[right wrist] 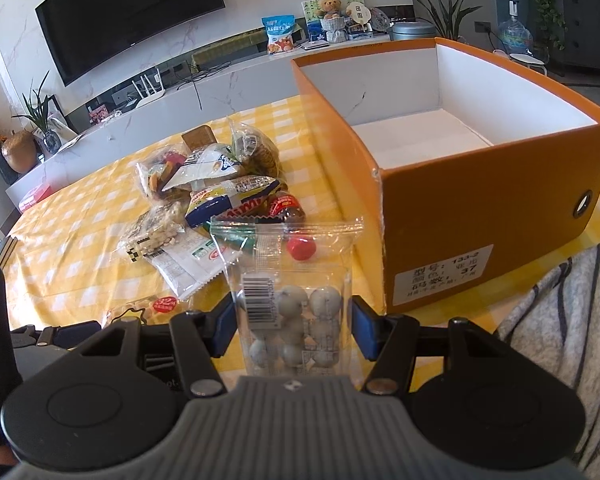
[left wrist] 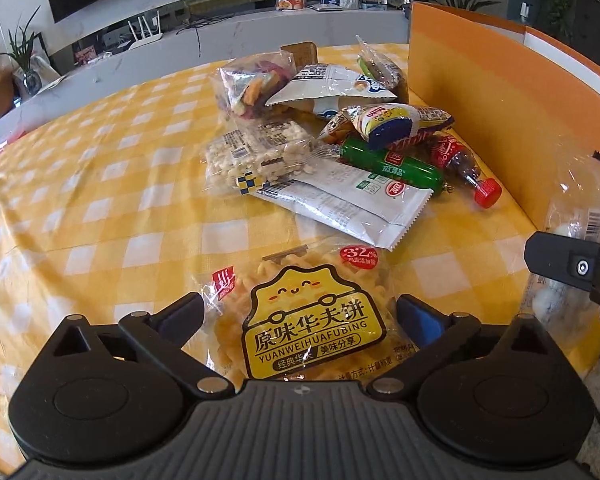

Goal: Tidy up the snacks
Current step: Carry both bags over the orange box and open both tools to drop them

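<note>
Waffle pack (left wrist: 306,328) half hidden under left hand-held gripper (left wrist: 300,316); edges unclear.

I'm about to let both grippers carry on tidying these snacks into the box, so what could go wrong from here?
1. The right gripper holds the clear bag of pale balls by its lower part only; its tall top may flop or catch the orange box rim.
2. The left gripper has open jaws around the waffle packet; closing hard may crush the waffles.

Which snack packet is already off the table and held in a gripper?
The clear packet of grey-white balls, upright between the right gripper's pads. The yellow waffle-biscuit bag merely lies between the open left gripper.
</note>
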Demonstrator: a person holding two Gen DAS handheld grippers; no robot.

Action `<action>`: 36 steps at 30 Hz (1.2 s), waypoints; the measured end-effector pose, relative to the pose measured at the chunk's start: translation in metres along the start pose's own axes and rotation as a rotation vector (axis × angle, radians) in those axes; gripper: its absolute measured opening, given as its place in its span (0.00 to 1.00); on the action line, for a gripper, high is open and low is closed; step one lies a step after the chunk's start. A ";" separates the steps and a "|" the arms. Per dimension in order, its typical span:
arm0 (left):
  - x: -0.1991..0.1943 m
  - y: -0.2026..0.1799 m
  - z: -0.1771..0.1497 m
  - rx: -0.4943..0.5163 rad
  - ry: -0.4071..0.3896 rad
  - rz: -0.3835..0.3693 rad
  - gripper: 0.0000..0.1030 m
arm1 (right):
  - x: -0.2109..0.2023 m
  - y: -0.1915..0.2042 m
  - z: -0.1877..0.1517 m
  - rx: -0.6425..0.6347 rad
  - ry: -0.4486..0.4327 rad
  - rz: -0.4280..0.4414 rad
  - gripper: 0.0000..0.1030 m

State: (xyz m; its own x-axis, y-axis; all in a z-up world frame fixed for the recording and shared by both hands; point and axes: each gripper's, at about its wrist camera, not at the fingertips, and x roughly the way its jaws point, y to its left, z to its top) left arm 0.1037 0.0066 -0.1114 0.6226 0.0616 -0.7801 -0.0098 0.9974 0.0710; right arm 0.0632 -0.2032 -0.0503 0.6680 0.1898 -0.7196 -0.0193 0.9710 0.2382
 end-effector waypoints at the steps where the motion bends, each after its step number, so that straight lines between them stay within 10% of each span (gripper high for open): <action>1: 0.000 0.000 0.000 0.002 -0.001 0.000 1.00 | 0.000 0.000 0.000 0.000 0.000 0.000 0.56; 21: -0.068 0.025 -0.005 -0.067 -0.210 -0.180 0.94 | -0.018 0.009 0.006 -0.045 -0.056 0.078 0.56; 28: -0.096 0.011 0.016 -0.055 -0.294 -0.251 0.94 | -0.058 -0.012 0.030 -0.017 -0.160 0.175 0.56; 36: -0.117 -0.011 0.053 -0.048 -0.367 -0.398 0.94 | -0.089 -0.063 0.050 0.071 -0.300 0.097 0.56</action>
State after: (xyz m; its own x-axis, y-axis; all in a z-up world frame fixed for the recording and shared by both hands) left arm 0.0726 -0.0135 0.0118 0.8178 -0.3294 -0.4719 0.2519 0.9422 -0.2211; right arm 0.0428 -0.2889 0.0312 0.8552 0.2196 -0.4694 -0.0489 0.9359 0.3488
